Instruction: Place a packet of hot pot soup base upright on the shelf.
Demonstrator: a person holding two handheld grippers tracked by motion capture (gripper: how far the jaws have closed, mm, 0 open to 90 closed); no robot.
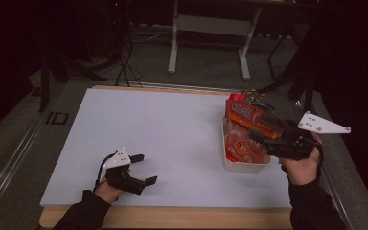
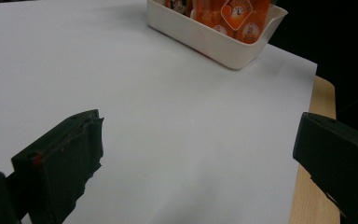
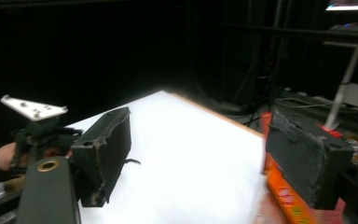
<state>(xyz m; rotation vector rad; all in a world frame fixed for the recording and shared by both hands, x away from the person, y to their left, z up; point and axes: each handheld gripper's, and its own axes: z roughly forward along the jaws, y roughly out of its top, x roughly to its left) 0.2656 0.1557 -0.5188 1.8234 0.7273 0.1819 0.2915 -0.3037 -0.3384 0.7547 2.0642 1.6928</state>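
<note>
L gripper (image 1: 145,168) sits low at near-left of the white table surface (image 1: 163,129), held in person's L hand (image 1: 106,189); jaws spread wide, nothing between them, grey 3-cornered plate on top. In L gripper view both black jaws stand far apart over bare white sheet, wood edge of table (image 2: 314,140) at right. Mid table: bare white. R side: white tray (image 1: 246,166) near the table's R edge, packed w/ orange snack packets (image 1: 242,143); a taller red-orange packet (image 1: 244,112) sticks up at the tray's far end. L gripper view shows same tray (image 2: 214,42) w/ orange packs standing inside. R gripper (image 1: 261,132) in R hand (image 1: 301,167) hovers over the tray's R rim, pointing left across the packets; jaws wide apart, holding nothing. R gripper view: pads (image 3: 109,149) clear of everything, orange packet (image 3: 289,200) just below R-hand jaw; contact w/ it can't be told. L gripper (image 3: 37,135) seen far off there.
</note>
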